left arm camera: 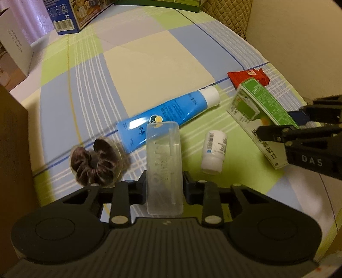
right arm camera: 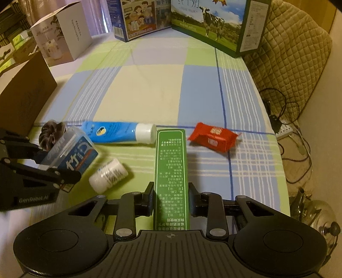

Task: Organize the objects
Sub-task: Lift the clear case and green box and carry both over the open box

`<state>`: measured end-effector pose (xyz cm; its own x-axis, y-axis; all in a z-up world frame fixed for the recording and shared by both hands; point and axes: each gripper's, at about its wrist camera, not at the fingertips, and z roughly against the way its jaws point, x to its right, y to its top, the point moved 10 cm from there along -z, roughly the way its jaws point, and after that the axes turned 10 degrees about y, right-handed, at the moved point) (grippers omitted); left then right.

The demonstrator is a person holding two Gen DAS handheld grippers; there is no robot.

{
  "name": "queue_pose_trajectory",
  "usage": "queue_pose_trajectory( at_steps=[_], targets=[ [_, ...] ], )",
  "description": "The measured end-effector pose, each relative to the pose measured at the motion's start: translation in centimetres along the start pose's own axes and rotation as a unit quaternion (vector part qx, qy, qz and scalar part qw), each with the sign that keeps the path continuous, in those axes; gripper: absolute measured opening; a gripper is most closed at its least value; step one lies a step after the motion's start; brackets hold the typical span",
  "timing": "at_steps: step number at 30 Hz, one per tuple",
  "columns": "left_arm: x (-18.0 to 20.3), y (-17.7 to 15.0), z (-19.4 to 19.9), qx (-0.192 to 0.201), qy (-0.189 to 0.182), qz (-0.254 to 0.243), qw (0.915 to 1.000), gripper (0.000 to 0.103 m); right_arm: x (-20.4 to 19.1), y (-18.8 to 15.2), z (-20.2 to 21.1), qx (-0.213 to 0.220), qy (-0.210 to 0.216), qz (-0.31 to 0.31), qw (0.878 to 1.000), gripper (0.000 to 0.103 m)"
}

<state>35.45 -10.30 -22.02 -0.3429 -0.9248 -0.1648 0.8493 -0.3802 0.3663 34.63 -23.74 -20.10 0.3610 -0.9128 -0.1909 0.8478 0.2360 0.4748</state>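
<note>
My left gripper (left arm camera: 164,186) is shut on a clear plastic case (left arm camera: 164,162) and holds it above the checked cloth; the case shows a blue label in the right wrist view (right arm camera: 70,154). My right gripper (right arm camera: 171,196) is shut on a long green box (right arm camera: 171,171), also seen in the left wrist view (left arm camera: 260,115). On the cloth lie a blue tube with a white cap (left arm camera: 168,115), a small white bottle (left arm camera: 213,151), a brown scrunchie (left arm camera: 96,162) and a red packet (right arm camera: 213,136).
A brown cardboard box (right arm camera: 23,92) stands at the left edge. A white carton (right arm camera: 62,32), a blue box (right arm camera: 139,17) and a green milk carton box (right arm camera: 215,23) stand at the back. A quilted chair (right arm camera: 292,42) and cables (right arm camera: 286,119) are off the right side.
</note>
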Motion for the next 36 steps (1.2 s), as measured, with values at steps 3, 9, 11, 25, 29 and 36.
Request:
queue_pose_trajectory(
  at_steps=[3,9,11,25,29,36],
  targets=[
    [0.1,-0.8,0.4,-0.004,0.003,0.009,1.0000,0.026,-0.1,-1.2,0.7,-0.006,0.001,0.002,1.000,0.027],
    [0.5,-3.7,1.8,-0.016,0.002,0.024,0.9996,0.026,-1.0,-4.3,2.3,-0.021,0.005,0.011,1.000,0.027],
    [0.6,-4.9,2.4,-0.019,0.000,0.028,0.9994,0.026,-1.4,-5.4,2.8,-0.027,0.009,0.010,1.000,0.027],
    [0.7,-11.8,5.6,-0.043,-0.013,0.054,0.9975,0.026,-5.3,-10.9,4.8,-0.069,0.045,0.047,0.995,0.028],
    [1.0,-11.8,5.7,-0.039,-0.014,0.062,0.9972,0.031,-5.4,-10.8,4.6,-0.068,0.042,0.040,0.996,0.028],
    [1.1,-11.1,4.9,-0.039,-0.007,0.076,0.9963,0.037,-5.3,-10.1,3.6,-0.068,0.036,0.037,0.996,0.028]
  ],
)
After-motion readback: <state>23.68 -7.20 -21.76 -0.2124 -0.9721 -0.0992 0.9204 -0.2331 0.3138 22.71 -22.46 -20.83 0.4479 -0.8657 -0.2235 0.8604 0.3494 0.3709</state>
